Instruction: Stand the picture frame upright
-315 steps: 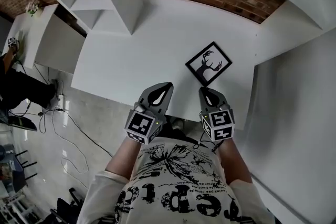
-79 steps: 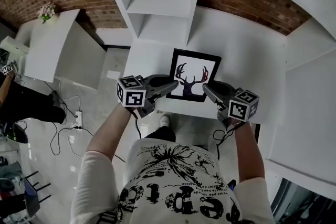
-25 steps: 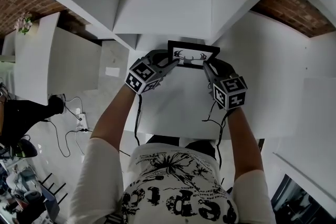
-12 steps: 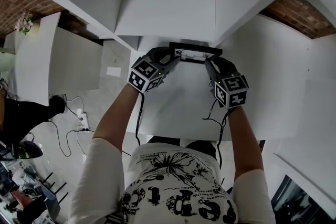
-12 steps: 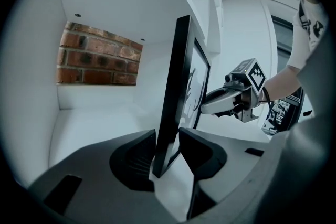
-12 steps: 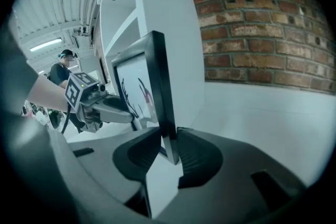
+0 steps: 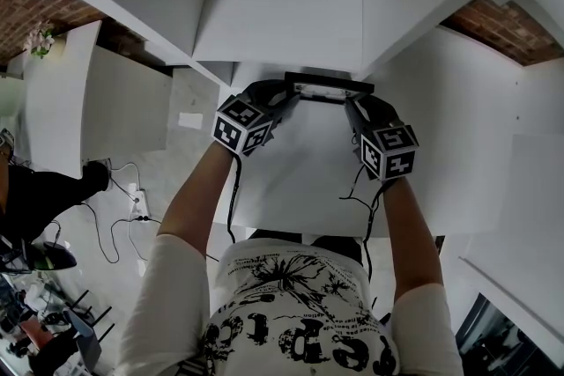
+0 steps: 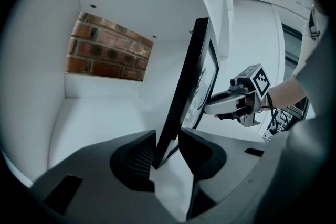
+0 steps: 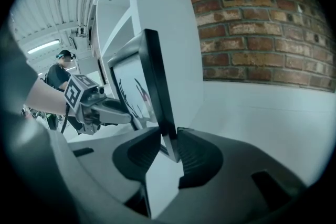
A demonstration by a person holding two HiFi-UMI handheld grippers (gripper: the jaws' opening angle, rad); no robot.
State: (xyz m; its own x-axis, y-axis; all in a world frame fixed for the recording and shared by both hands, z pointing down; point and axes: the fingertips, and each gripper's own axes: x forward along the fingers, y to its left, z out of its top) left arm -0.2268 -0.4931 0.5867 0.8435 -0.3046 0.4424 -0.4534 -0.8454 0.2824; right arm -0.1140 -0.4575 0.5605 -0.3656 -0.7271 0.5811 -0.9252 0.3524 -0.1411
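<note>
The black picture frame [image 7: 328, 87] with a deer print stands nearly upright on the white table [image 7: 300, 180], at the mouth of a white shelf cubby. From the head view only its top edge shows. My left gripper [image 7: 289, 94] holds the frame's left side, and the lower corner [image 8: 189, 81] sits between its pads [image 8: 167, 147]. My right gripper [image 7: 351, 101] is at the right side. The frame's edge [image 9: 155, 81] is between its pads [image 9: 168, 141], still touching both as the jaws are opening. Each gripper view shows the other gripper across the print.
White shelf walls [image 7: 282, 4] rise above and beside the frame. A brick wall [image 9: 262, 29] lies behind the table, also seen as brick [image 8: 105, 52] at the cubby's back. Floor with cables [image 7: 123, 207] lies at the left, and the person's arms reach over the table's near edge.
The frame has tipped from leaning back, with the print facing up, to nearly upright, so only its top edge shows. Both grippers stayed at its sides and edged slightly forward.
</note>
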